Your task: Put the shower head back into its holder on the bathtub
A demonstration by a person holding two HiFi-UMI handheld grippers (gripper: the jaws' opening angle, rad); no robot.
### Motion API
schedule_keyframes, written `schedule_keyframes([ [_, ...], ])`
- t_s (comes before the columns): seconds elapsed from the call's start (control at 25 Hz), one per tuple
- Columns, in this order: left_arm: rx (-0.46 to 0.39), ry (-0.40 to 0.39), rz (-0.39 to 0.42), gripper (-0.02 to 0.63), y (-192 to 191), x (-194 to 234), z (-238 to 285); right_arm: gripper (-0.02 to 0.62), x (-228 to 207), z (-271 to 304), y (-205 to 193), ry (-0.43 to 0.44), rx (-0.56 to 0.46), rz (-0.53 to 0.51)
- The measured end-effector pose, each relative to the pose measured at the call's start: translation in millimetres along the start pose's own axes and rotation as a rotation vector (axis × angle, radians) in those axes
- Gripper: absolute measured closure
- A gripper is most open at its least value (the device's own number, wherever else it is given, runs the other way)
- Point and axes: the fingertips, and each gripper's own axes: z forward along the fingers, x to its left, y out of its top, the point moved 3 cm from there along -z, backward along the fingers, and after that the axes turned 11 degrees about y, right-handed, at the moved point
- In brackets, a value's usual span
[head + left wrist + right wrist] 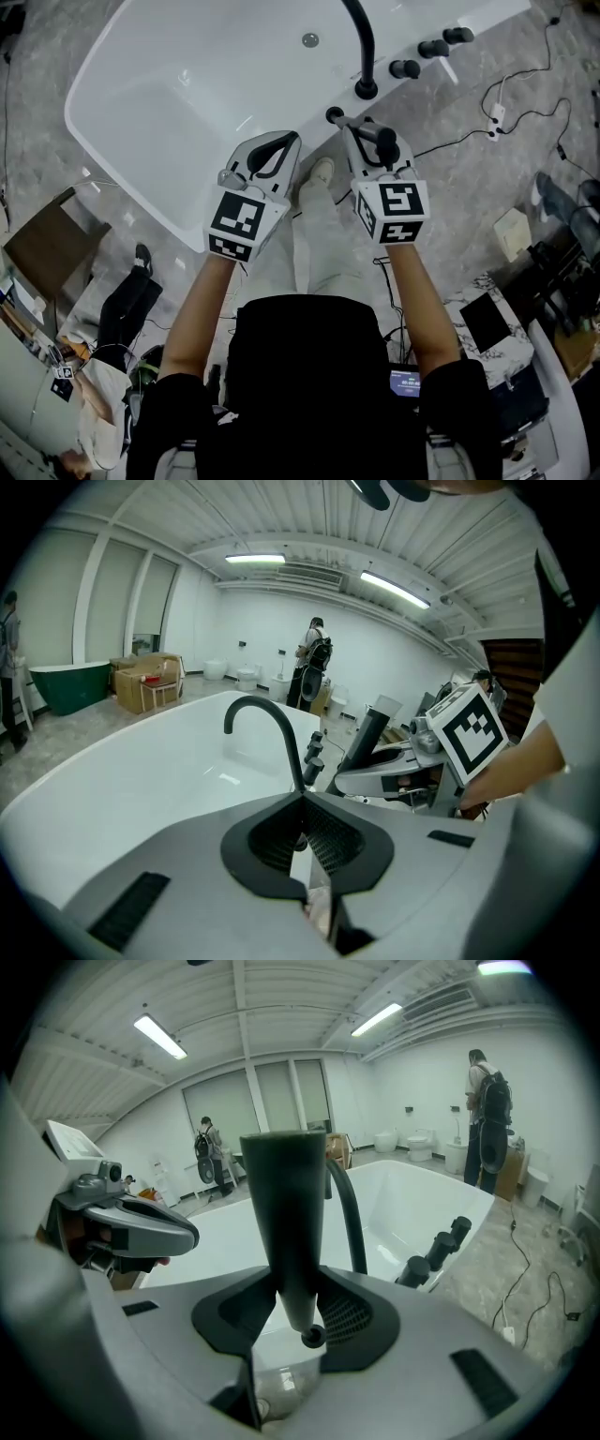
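The room was big and bright, with a grey stone floor (487,187). A white bathtub (141,94) sat below the person. The left gripper (286,145) was closed on nothing. The right gripper (298,1312) squeezed the black shower head (284,1213) low down, by the tub's edge. It stood nearly upright, fat end up. It looked hard, smooth and maybe slippery, so a firm hold seemed best.
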Motion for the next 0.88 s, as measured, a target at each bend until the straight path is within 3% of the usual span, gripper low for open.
schedule_keyframes([
  [0.88,0.029,0.007,-0.035,0.592,-23.3,4.9,23.5,0.456,-16.1,62.7,-55.6,-0.006,0.129,-0.084],
])
